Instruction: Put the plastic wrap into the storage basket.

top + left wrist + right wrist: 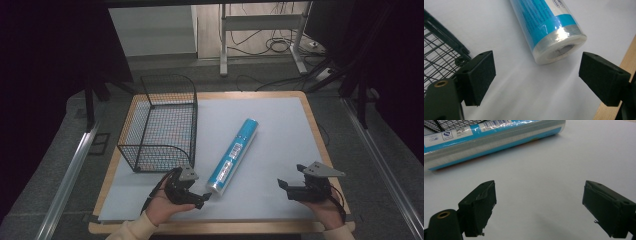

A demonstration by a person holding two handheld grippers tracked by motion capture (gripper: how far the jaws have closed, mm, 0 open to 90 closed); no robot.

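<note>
roll point(549, 27): far end cut off by top edge | basket point(439, 52): cut off at left edge | label print point(446, 135): too small to read

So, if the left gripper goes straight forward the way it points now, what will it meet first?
Most likely the near end of the blue roll. The left gripper, jaws open, has that end just ahead, slightly toward the right jaw. The wire basket stays off to the side.

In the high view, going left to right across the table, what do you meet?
Black wire basket → left claw, jaws apart, near the roll's end → blue plastic-wrapped roll → right claw, jaws apart, on bare mat.
</note>
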